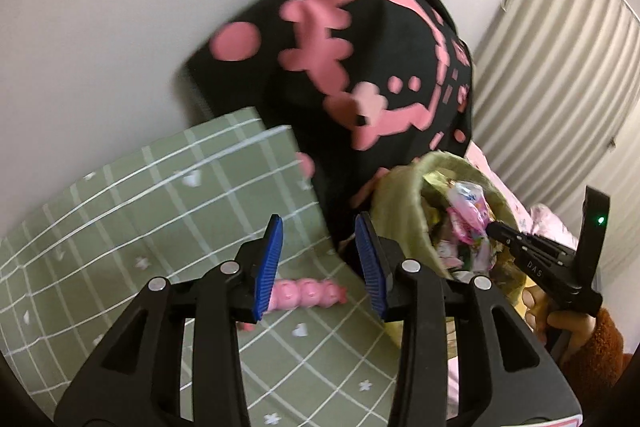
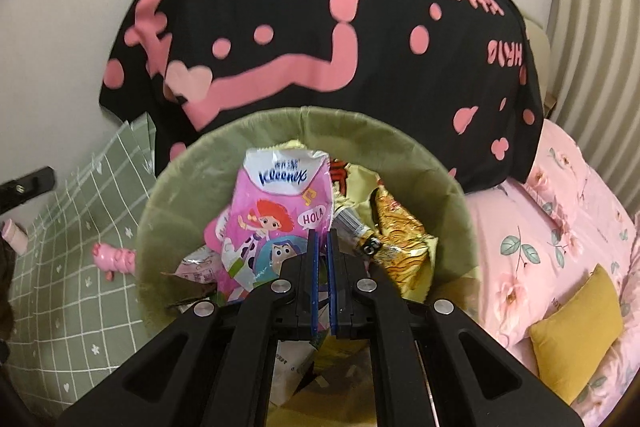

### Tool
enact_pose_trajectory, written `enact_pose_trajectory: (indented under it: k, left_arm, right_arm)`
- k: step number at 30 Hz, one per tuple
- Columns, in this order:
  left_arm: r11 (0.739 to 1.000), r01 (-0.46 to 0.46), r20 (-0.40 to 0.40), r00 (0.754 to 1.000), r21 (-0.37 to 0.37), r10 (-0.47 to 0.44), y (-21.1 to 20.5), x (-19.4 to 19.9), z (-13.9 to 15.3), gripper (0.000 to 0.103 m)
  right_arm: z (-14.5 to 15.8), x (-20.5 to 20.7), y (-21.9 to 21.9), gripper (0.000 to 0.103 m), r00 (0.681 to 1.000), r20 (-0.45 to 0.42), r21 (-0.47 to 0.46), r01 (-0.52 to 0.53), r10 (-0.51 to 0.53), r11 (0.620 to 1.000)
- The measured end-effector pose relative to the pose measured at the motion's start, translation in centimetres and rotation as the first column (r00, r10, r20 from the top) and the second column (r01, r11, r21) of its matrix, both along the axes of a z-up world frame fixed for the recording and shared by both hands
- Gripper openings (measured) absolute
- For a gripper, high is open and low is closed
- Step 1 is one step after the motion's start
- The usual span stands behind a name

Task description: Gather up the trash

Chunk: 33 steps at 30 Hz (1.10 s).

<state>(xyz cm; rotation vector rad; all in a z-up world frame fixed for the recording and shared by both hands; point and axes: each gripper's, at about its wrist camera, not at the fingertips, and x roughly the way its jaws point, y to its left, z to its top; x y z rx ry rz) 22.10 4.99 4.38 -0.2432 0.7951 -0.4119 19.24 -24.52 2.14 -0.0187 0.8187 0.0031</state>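
A green-lined trash bin point(image 2: 440, 163) sits on a bed, full of wrappers, a pink Kleenex pack point(image 2: 276, 211) on top. The right tongs point(image 2: 322, 239) hover clenched and empty over it. The left tongs point(image 1: 319, 239), released, aim toward a pink toy point(image 1: 306, 293) nearby, probably the next pickup

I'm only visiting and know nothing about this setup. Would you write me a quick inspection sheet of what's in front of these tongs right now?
Surface: green checked bedsheet; pink floral quilt.
Job's things: green bin full of wrappers; pink Kleenex pack on top.
Clutter: pink toy; yellow cushion; black and pink cloth.
Tongs: left tongs open, nothing between; right tongs shut over the bin, hold unclear.
Cables: nothing seen.
Surroundings: white wall; striped curtain.
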Motion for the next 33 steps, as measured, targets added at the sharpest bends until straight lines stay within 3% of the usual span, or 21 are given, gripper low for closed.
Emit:
enact_pose_trajectory:
  k: [6,11,14,15,16,22,27,33]
  left_arm:
    - [0.997,-0.073,-0.021,0.997,-0.025,0.072,4.2,0.1,-0.7,0.036]
    - [0.997,-0.077,-0.037,0.996,-0.023,0.076,5.9,0.2,-1.7,0.041]
    - [0.999,-0.046,-0.061,0.997,-0.004,0.046,6.0,0.4,-2.7,0.041]
    - [0.999,-0.035,-0.064,0.997,0.004,0.035,5.9,0.3,-3.0,0.041]
    - [1.0,-0.029,-0.063,0.998,0.008,0.029,5.9,0.2,-3.0,0.041]
    - [0.999,-0.046,-0.016,0.999,0.008,0.046,5.4,-1.8,-2.2,0.041]
    - [0.995,-0.096,0.045,0.995,0.036,0.094,4.5,-4.8,-1.2,0.042]
    - [0.979,-0.181,0.119,0.978,0.098,0.17,3.2,-11.1,-0.7,0.045]
  right_arm:
    - [-0.9,1.2,0.9,0.005,0.999,-0.043,-0.022,0.011,-0.012,1.0]
    - [-0.9,1.2,1.4,0.007,0.997,-0.059,-0.023,0.051,-0.052,0.998]
    - [-0.4,0.5,1.3,0.025,0.995,-0.044,0.002,0.089,-0.088,0.996]
    - [-0.2,0.1,1.3,0.037,0.994,-0.035,0.017,0.102,-0.102,0.995]
    - [-0.1,-0.1,1.3,0.039,0.993,-0.028,0.026,0.112,-0.111,0.993]
    - [1.4,-2.0,1.7,0.039,0.988,0.033,0.035,0.149,-0.15,0.988]
    - [2.7,-4.2,1.8,0.039,0.989,0.1,0.05,0.103,-0.107,0.993]
    - [2.6,-7.9,2.6,0.039,0.988,0.15,0.103,0.016,-0.031,0.995]
